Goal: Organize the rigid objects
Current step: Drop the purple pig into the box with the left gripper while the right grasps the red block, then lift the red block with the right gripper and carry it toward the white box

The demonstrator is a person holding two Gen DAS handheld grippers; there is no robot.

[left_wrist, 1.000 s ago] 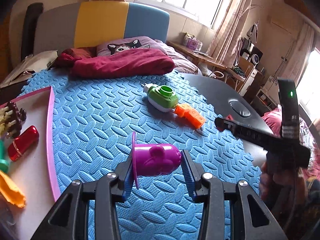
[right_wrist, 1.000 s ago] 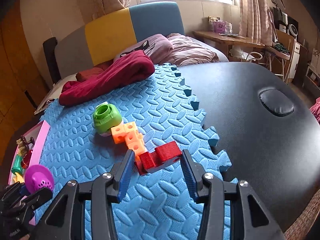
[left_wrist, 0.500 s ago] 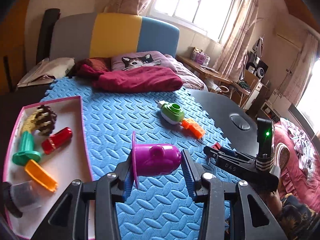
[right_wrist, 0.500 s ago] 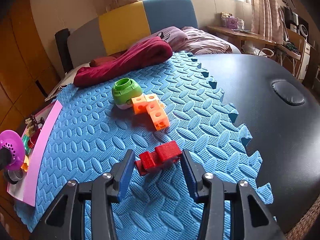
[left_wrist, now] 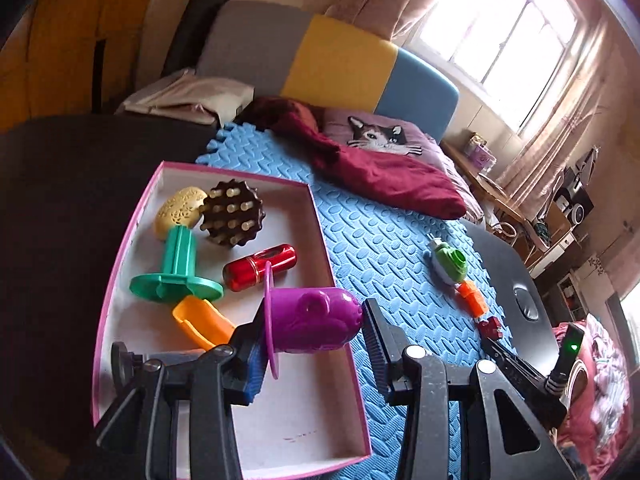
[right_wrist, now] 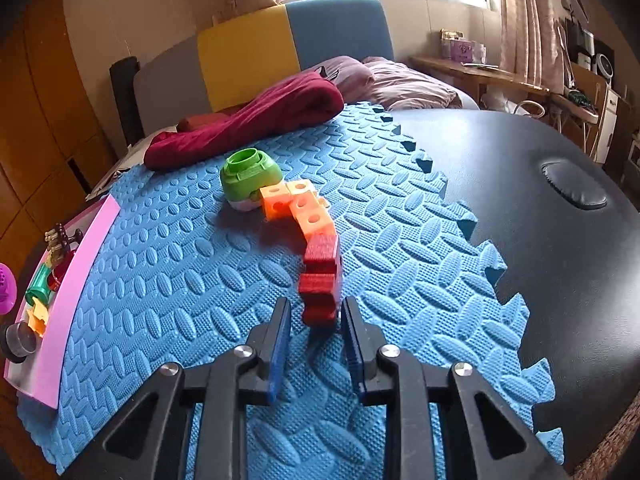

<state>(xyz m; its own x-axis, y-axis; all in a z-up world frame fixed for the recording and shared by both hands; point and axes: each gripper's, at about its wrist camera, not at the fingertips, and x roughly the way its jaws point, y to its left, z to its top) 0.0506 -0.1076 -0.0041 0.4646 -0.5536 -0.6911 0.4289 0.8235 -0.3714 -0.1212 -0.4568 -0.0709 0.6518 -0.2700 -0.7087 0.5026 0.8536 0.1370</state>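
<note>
My left gripper (left_wrist: 314, 328) is shut on a purple flanged cup toy (left_wrist: 312, 320) and holds it on its side above the pink-rimmed tray (left_wrist: 320, 236). That toy's flange shows at the left edge of the right wrist view, purple toy (right_wrist: 6, 288). A red block piece (right_wrist: 320, 276) lies lengthwise on the blue foam mat (right_wrist: 180, 264), its near end between my right gripper's (right_wrist: 316, 316) jaws. Those jaws are closing; the right pad is at the piece and a thin gap shows at the left pad. The right gripper (left_wrist: 516, 364) also shows beside the red piece (left_wrist: 492, 326).
The tray holds a yellow perforated piece (left_wrist: 178, 210), a brown studded ball (left_wrist: 232, 218), a green spool (left_wrist: 176, 268), a red cylinder (left_wrist: 260, 266) and an orange scoop (left_wrist: 202, 320). Orange cubes (right_wrist: 298, 204) and a green round toy (right_wrist: 250, 178) lie beyond the red piece. A maroon blanket (right_wrist: 248, 124) lies behind.
My left gripper carried the purple toy leftward from over the mat to above the tray. The right jaws narrowed, and the red piece swung from crosswise to lengthwise.
</note>
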